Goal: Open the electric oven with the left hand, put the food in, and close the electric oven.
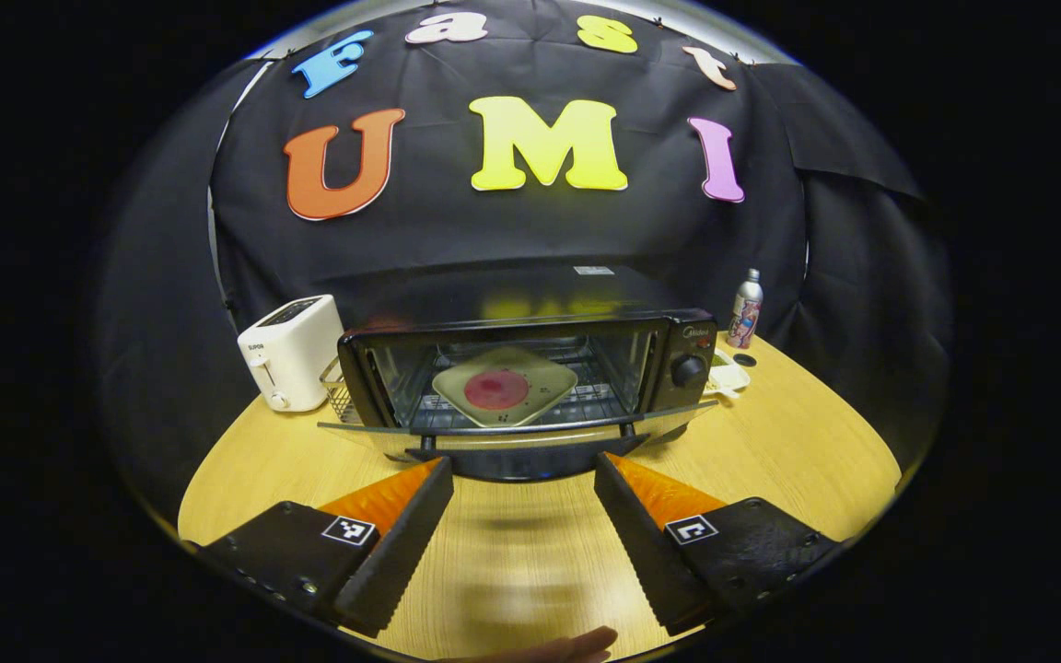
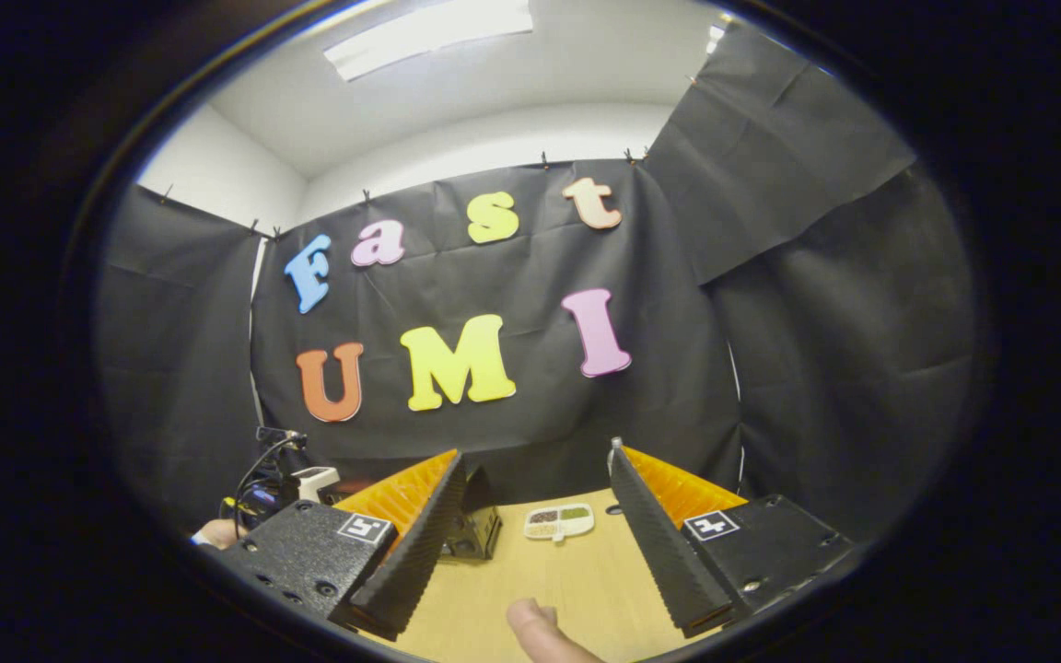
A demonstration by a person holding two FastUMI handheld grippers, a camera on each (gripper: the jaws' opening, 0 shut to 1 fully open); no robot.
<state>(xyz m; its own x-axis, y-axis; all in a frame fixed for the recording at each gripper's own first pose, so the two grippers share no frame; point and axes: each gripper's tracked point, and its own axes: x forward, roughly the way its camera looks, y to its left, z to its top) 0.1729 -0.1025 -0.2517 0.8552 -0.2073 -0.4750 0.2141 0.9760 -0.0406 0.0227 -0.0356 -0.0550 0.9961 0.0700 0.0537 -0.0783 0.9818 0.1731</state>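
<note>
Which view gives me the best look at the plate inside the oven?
The left gripper view: it faces the oven head-on with the door down, and the plate sits on the rack in plain sight. The right gripper view catches just a dark corner of the oven behind its finger, so the plate is hidden.

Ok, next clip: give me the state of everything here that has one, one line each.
Oven door: open, dropped to about level.
Plate of food: inside the oven, on the rack.
Left gripper: open, holding nothing, in front of the door.
Right gripper: open, holding nothing, raised toward the wall.
Bottle: upright.
</note>
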